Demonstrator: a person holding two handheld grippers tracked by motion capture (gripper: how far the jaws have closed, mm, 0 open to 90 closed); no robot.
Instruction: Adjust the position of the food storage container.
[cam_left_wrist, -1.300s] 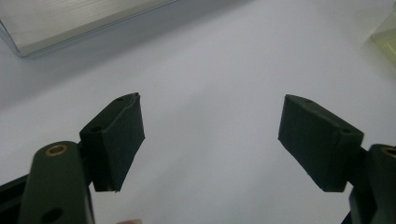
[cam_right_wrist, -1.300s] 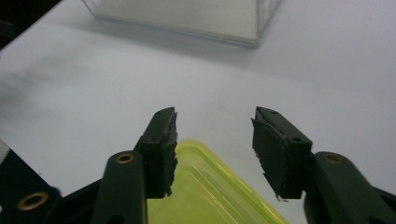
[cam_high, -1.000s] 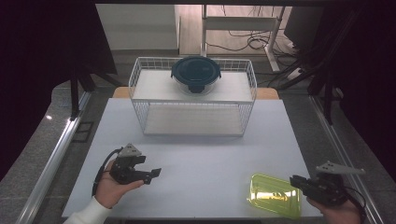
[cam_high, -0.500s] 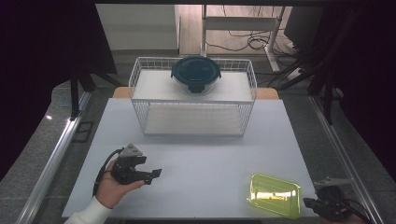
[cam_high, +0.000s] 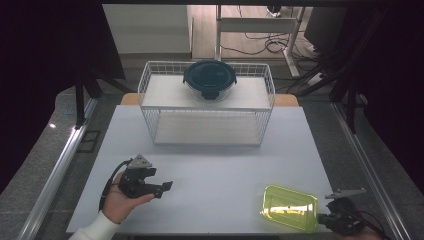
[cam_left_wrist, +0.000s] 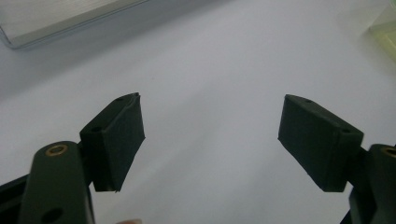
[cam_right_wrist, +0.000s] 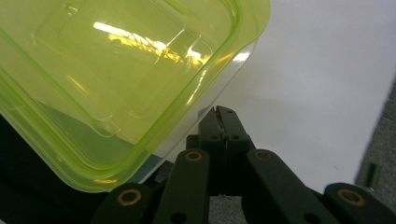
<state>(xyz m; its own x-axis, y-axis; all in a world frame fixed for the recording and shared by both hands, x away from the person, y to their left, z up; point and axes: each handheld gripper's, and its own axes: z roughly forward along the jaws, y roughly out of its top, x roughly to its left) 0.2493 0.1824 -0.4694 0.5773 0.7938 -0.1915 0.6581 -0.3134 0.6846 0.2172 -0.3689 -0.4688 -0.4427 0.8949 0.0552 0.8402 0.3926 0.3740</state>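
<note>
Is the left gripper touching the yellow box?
Apart. In the high view the left gripper sits near the table's left side, and bare table lies between it and the yellow box at the right.

Your right tongs (cam_high: 320, 218) have drawn back toward you over the last second, from beside the yellow-green container (cam_high: 290, 208) to the near right corner of the worktop (cam_high: 225, 170), and your right hand is now almost cut off at the bottom of the high view. The container has slid a little toward the near edge with them.
</note>
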